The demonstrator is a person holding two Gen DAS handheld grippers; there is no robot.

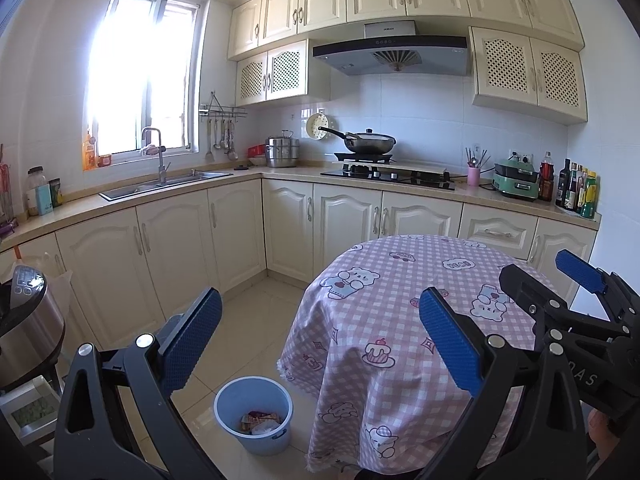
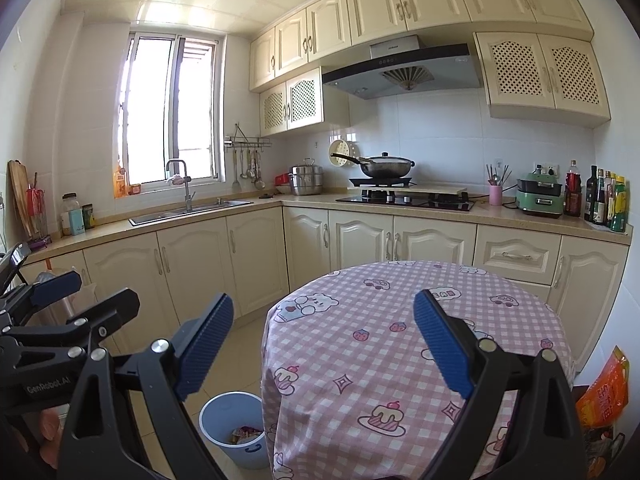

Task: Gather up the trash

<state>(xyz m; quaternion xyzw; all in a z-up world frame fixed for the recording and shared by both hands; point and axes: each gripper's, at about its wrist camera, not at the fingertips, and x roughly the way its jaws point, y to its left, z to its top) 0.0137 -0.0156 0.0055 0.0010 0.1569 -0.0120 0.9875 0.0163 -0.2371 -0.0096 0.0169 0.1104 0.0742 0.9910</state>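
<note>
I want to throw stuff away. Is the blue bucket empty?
Not empty. Wrappers lie at the bottom of the bucket, which stands upright on the floor.

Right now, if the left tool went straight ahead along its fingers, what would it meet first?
The left tool, open and empty, points across the near left edge of the pink checked tablecloth; it would probably meet that first, though depth is unclear. The blue bin sits lower.

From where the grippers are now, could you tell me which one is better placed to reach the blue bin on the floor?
Probably the left gripper: the blue bin sits fully exposed just below its open fingers, while the tablecloth partly hides the bin beside the right gripper.
</note>
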